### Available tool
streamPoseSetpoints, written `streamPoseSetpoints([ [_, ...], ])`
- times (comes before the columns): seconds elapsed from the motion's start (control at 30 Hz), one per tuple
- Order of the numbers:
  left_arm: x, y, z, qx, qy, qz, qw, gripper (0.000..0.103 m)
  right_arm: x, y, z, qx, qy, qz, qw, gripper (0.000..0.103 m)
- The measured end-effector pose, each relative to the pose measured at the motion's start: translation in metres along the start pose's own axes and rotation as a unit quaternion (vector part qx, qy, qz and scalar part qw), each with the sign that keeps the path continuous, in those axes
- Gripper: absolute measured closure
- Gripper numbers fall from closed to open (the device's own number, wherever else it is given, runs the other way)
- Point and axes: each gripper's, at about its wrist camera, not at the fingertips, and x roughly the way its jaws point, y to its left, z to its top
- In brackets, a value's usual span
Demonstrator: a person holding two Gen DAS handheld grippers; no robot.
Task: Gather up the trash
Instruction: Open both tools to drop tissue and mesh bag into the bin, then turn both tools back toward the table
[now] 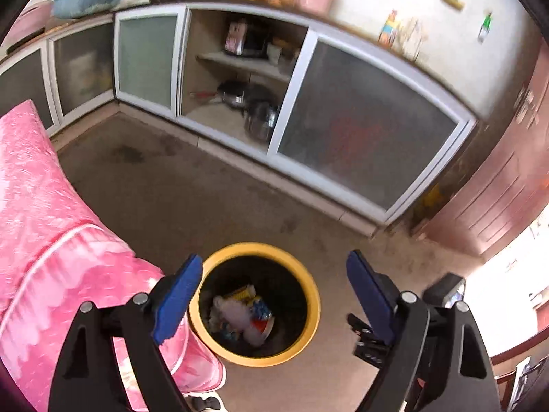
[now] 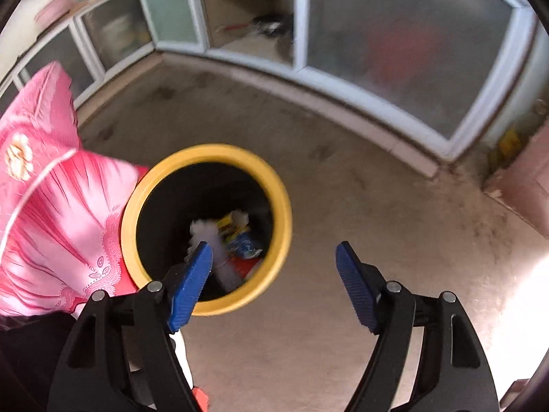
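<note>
A black trash bin with a yellow rim (image 1: 310,288) (image 2: 284,206) stands on the floor beside a pink bedspread. Inside lies trash (image 1: 240,312) (image 2: 233,237): white tissue, yellow and blue wrappers, something red. My left gripper (image 1: 274,261) hangs above the bin, open, blue pads wide apart with nothing between them. My right gripper (image 2: 274,250) is open too, over the bin's right rim and the floor, its left fingertip (image 2: 200,261) above the trash. The right gripper's body (image 1: 442,295) shows at the right in the left wrist view.
A pink bedspread (image 1: 51,240) (image 2: 58,213) hangs at the left, touching the bin. Low cabinets with frosted sliding doors (image 1: 360,130) (image 2: 405,44) line the far wall; one open bay holds pots (image 1: 254,110). A reddish door (image 1: 497,199) is at the right.
</note>
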Motion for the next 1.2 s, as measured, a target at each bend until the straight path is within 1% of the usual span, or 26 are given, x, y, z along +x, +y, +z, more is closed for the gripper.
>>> streamPoseSetpoints([
  [0.07, -0.03, 0.004, 0.001, -0.013, -0.031, -0.006, 0.9994, 0.011, -0.033, -0.007, -0.002, 0.008, -0.039, -0.002, 0.999, 0.031],
  [0.1, -0.044, 0.007, 0.0, -0.017, -0.045, -0.008, 0.9988, 0.01, -0.044, -0.008, -0.002, 0.009, -0.053, -0.002, 0.999, 0.031],
  [0.13, -0.064, 0.011, 0.0, -0.02, -0.065, -0.01, 0.9977, 0.008, -0.06, -0.007, -0.003, 0.009, -0.076, -0.002, 0.997, 0.03],
  [0.2, -0.096, 0.017, -0.003, -0.016, -0.097, -0.005, 0.9952, 0.008, -0.083, -0.002, -0.002, 0.004, -0.112, 0.007, 0.994, 0.029],
  [0.27, -0.133, 0.029, -0.007, -0.011, -0.13, 0.021, 0.9912, 0.008, -0.108, 0.013, 0.002, -0.009, -0.15, 0.041, 0.988, 0.025],
  [0.3, -0.145, 0.034, -0.009, -0.01, -0.138, 0.028, 0.99, 0.008, -0.119, 0.023, 0.004, -0.02, -0.168, 0.061, 0.984, 0.024],
  [0.33, -0.164, 0.045, -0.014, -0.011, -0.15, 0.038, 0.9878, 0.008, -0.128, 0.032, 0.006, -0.028, -0.181, 0.071, 0.981, 0.023],
  [0.4, -0.191, 0.066, -0.023, -0.015, -0.165, 0.06, 0.9843, 0.008, -0.145, 0.057, 0.011, -0.054, -0.205, 0.108, 0.971, 0.018],
  [0.43, -0.208, 0.08, -0.03, -0.02, -0.172, 0.079, 0.9817, 0.008, -0.155, 0.079, 0.016, -0.08, -0.218, 0.141, 0.963, 0.016],
  [0.47, -0.223, 0.093, -0.037, -0.026, -0.178, 0.094, 0.9791, 0.008, -0.162, 0.096, 0.019, -0.101, -0.227, 0.16, 0.955, 0.013],
  [0.5, -0.236, 0.102, -0.043, -0.03, -0.183, 0.105, 0.9771, 0.008, -0.166, 0.115, 0.022, -0.123, -0.235, 0.177, 0.948, 0.013],
  [0.53, -0.252, 0.119, -0.053, -0.032, -0.187, 0.125, 0.9738, 0.008, -0.171, 0.133, 0.024, -0.143, -0.242, 0.19, 0.941, 0.012],
  [0.63, -0.288, 0.157, -0.072, -0.031, -0.184, 0.185, 0.965, 0.008, -0.179, 0.192, 0.029, -0.195, -0.247, 0.234, 0.92, 0.012],
  [0.67, -0.298, 0.171, -0.079, -0.031, -0.183, 0.207, 0.9606, 0.008, -0.181, 0.209, 0.031, -0.207, -0.247, 0.247, 0.914, 0.012],
  [0.7, -0.31, 0.187, -0.089, -0.035, -0.183, 0.237, 0.9534, 0.008, -0.181, 0.23, 0.035, -0.22, -0.247, 0.262, 0.907, 0.012],
  [0.77, -0.33, 0.215, -0.101, -0.05, -0.178, 0.268, 0.9456, 0.008, -0.181, 0.268, 0.038, -0.235, -0.253, 0.286, 0.894, 0.01],
  [0.83, -0.348, 0.246, -0.115, -0.075, -0.172, 0.281, 0.9412, 0.008, -0.177, 0.299, 0.043, -0.25, -0.241, 0.3, 0.888, 0.01],
  [0.93, -0.363, 0.287, -0.131, -0.117, -0.161, 0.297, 0.9339, 0.008, -0.17, 0.343, 0.045, -0.27, -0.224, 0.316, 0.881, 0.01],
  [1.03, -0.369, 0.314, -0.145, -0.143, -0.159, 0.293, 0.9319, 0.008, -0.163, 0.38, 0.039, -0.296, -0.214, 0.316, 0.876, 0.01],
  [1.07, -0.368, 0.321, -0.148, -0.147, -0.157, 0.295, 0.9308, 0.008, -0.163, 0.385, 0.037, -0.301, -0.211, 0.317, 0.874, 0.01],
  [1.13, -0.367, 0.336, -0.151, -0.154, -0.149, 0.306, 0.9278, 0.008, -0.156, 0.403, 0.04, -0.312, -0.192, 0.327, 0.871, 0.01],
  [1.2, -0.363, 0.346, -0.151, -0.156, -0.143, 0.309, 0.9273, 0.008, -0.149, 0.412, 0.041, -0.315, -0.18, 0.331, 0.871, 0.01],
])
